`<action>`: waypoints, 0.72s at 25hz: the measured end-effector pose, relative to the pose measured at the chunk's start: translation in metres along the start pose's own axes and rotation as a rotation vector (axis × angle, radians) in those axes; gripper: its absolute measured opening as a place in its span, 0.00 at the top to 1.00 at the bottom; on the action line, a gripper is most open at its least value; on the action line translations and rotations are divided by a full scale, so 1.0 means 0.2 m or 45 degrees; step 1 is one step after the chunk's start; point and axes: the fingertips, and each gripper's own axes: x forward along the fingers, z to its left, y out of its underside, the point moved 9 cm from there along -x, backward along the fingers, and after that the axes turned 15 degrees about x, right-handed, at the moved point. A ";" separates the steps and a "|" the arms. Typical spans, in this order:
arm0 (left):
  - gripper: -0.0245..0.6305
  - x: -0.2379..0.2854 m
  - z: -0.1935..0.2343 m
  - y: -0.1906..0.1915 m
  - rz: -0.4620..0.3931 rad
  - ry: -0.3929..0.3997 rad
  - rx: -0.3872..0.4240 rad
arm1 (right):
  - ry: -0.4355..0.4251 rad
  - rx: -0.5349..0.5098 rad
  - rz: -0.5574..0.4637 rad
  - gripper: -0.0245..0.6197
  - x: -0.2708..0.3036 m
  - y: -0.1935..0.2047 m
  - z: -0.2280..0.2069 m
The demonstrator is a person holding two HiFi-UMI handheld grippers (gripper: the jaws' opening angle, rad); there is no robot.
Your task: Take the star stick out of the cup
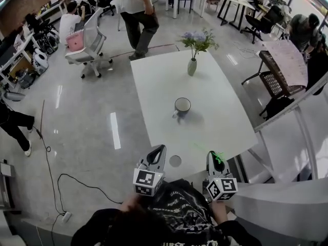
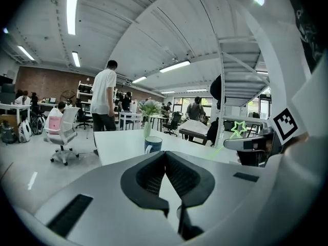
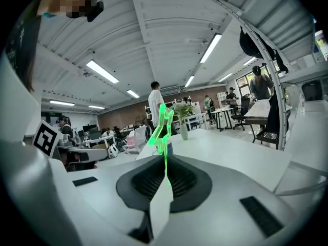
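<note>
The dark blue cup (image 1: 182, 106) stands near the middle of the white table (image 1: 225, 111), and nothing shows inside it. My right gripper (image 1: 213, 155) hovers at the table's near edge, well short of the cup. It is shut on the thin stem of the translucent green star stick (image 3: 163, 121), whose star rises above the jaws. From the left gripper view the star (image 2: 238, 128) shows off to the right, beyond the cup (image 2: 152, 145). My left gripper (image 1: 160, 148) is beside the right one, level with it, shut with nothing between its jaws (image 2: 164, 154).
A vase of flowers (image 1: 192, 65) stands at the table's far end. A small grey disc (image 1: 175, 161) lies on the table between the grippers. A white shelf frame (image 1: 287, 137) flanks the table's right side. A person (image 1: 137, 14) walks beyond the table, near an office chair (image 1: 87, 45).
</note>
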 end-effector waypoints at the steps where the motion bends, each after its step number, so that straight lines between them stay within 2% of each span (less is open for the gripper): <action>1: 0.93 0.01 0.00 0.00 -0.002 0.004 -0.002 | 0.002 0.011 0.002 0.93 0.00 0.00 0.00; 18: 0.93 0.12 0.04 -0.05 -0.005 -0.001 0.005 | -0.010 -0.013 0.037 0.93 0.10 -0.05 -0.04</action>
